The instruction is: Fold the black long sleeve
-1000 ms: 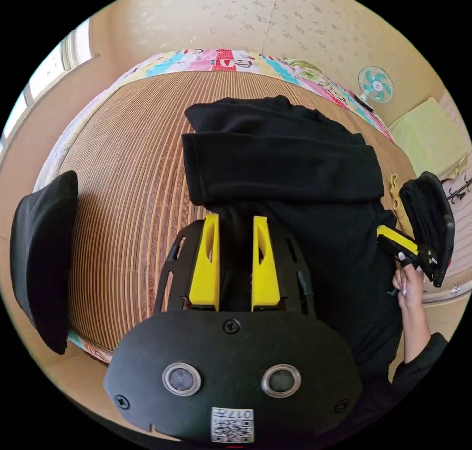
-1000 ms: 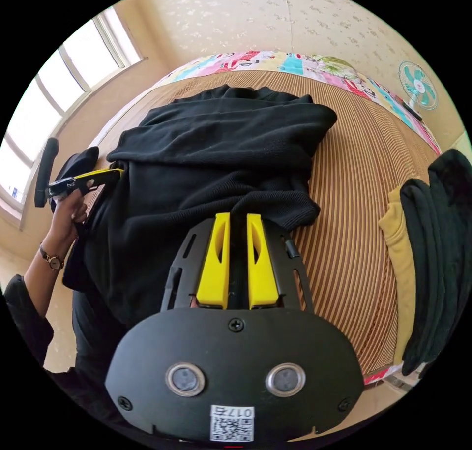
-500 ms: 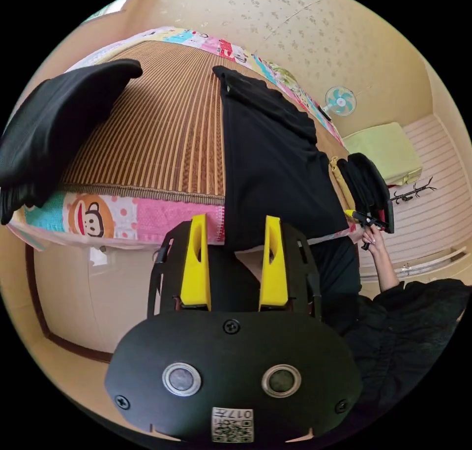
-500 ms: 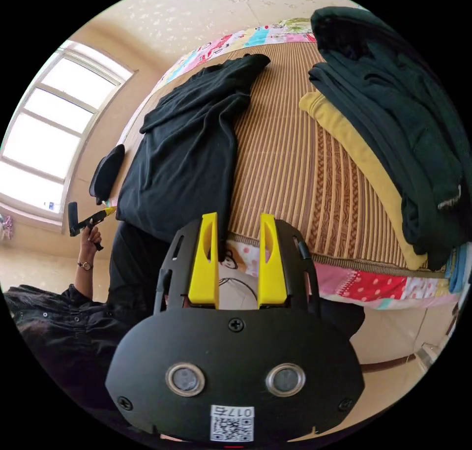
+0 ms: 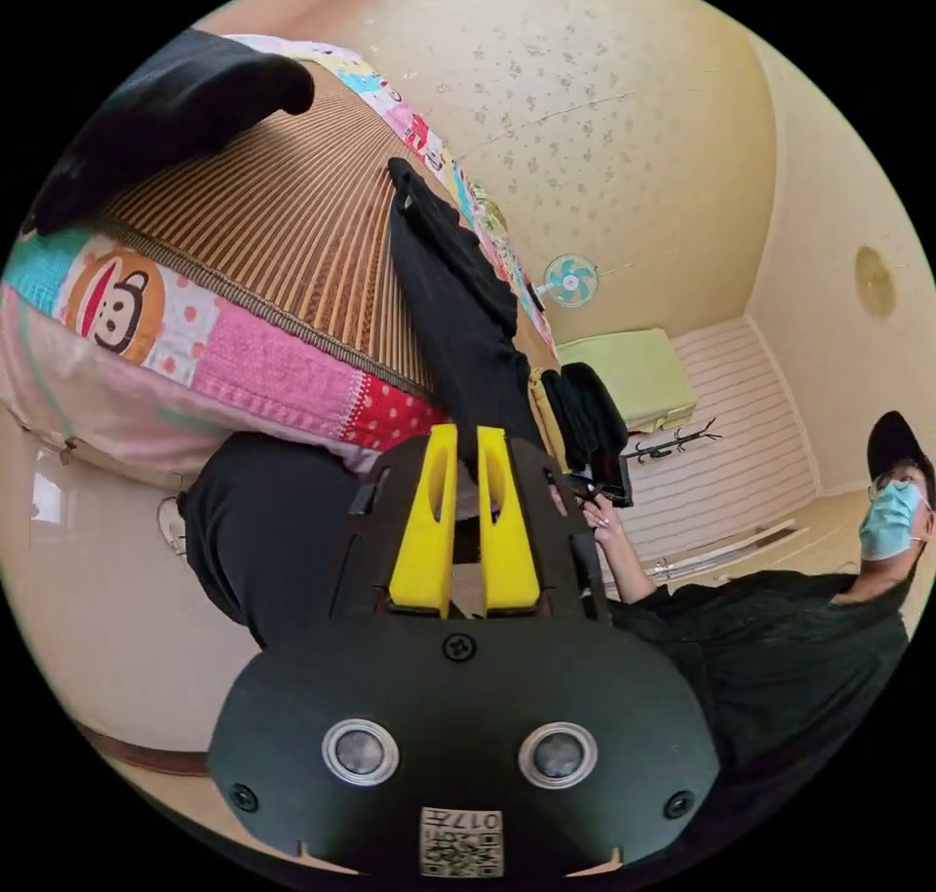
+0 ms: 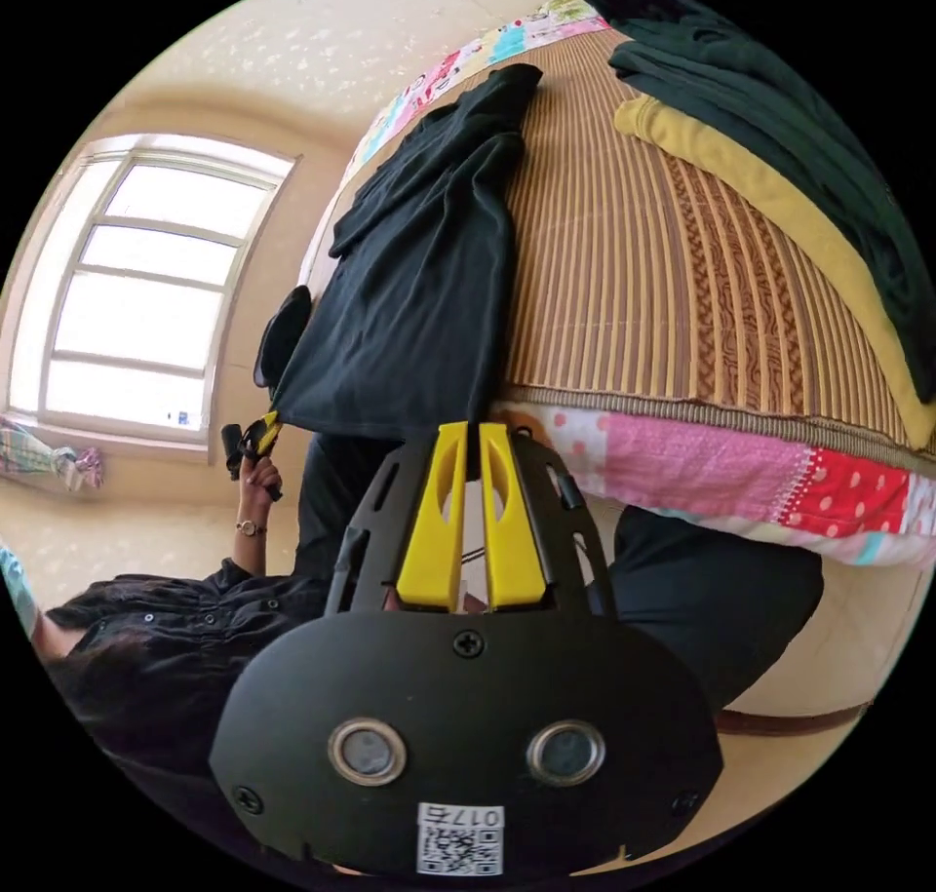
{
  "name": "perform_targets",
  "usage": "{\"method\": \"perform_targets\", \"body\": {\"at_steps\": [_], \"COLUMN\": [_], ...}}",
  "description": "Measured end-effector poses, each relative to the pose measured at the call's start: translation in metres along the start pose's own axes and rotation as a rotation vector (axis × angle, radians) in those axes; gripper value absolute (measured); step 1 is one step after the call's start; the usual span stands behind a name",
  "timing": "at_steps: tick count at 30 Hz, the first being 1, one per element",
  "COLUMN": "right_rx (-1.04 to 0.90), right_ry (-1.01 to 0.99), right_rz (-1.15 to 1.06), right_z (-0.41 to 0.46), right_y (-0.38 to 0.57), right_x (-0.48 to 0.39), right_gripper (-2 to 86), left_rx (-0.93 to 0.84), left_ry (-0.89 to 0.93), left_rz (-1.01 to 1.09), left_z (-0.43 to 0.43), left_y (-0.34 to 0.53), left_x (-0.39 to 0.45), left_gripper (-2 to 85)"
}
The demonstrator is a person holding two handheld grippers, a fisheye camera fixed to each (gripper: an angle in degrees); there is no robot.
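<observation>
Lying flat on the striped mat (image 6: 624,278), black long sleeve (image 6: 419,278) with hem at the mat's near edge. Left gripper (image 5: 460,444) and right gripper (image 6: 466,444) nearly closed there, apparently pinching hem corners; contact hidden. Clothes pile (image 6: 780,122) beside, cut off.

The black long sleeve (image 6: 414,278) is a matt, soft knit cloth with no sheen. The bed (image 6: 634,278) carries a woven mat of ribbed, striped straw-like texture, edged by a printed patchwork quilt (image 6: 721,463) of matt cotton-like cloth. The left tongs (image 5: 458,444) and right tongs (image 6: 466,444) have smooth yellow plastic jaws on matt black plastic housings with bright metal screw heads. The stacked clothes (image 6: 780,102) are matt cloth, dark over mustard yellow. The wall (image 5: 604,102) shows a faintly patterned, matt wallpaper.
</observation>
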State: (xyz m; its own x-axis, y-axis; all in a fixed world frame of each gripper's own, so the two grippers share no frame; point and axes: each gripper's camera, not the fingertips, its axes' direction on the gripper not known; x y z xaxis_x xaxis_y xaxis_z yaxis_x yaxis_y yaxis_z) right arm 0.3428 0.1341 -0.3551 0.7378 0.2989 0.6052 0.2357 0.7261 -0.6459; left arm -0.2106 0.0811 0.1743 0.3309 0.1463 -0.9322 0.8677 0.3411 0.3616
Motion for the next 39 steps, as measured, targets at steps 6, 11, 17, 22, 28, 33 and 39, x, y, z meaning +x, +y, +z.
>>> {"method": "perform_targets", "body": {"at_steps": [6,11,17,22,28,33,39], "right_rx": [0.219,0.315,0.383,0.458,0.403,0.319,0.219], "right_ry": [-0.469,-0.521,-0.262,-0.085,0.209,0.381,0.649], "right_rz": [-0.325,-0.647,-0.392,-0.165,-0.092,-0.327,-0.364], "right_z": [-0.102,-0.177,-0.165,-0.108,-0.018,0.085,0.214], "right_y": [0.073,0.155,0.084,-0.053,-0.105,-0.066,-0.072], "right_x": [-0.043,-0.102,-0.098,-0.094,-0.140,-0.193,-0.181], "right_gripper": [2.8,2.5,2.8,3.8,6.9,4.8,1.0], "left_rx": [-0.009,0.139,0.222,0.260,0.291,0.130,0.051], "left_ry": [0.113,0.320,0.116,0.044,-0.084,-0.222,-0.133], "left_rz": [0.243,0.309,0.158,0.008,-0.136,-0.245,-0.465], "left_z": [-0.058,-0.116,-0.100,-0.038,-0.016,0.017,0.062], "left_y": [0.015,0.043,-0.005,-0.109,-0.140,-0.043,0.036], "left_x": [0.081,0.113,0.106,0.060,0.015,0.002,-0.033], "left_gripper": [4.1,4.3,4.2,6.7,16.7,17.1,17.2]}}
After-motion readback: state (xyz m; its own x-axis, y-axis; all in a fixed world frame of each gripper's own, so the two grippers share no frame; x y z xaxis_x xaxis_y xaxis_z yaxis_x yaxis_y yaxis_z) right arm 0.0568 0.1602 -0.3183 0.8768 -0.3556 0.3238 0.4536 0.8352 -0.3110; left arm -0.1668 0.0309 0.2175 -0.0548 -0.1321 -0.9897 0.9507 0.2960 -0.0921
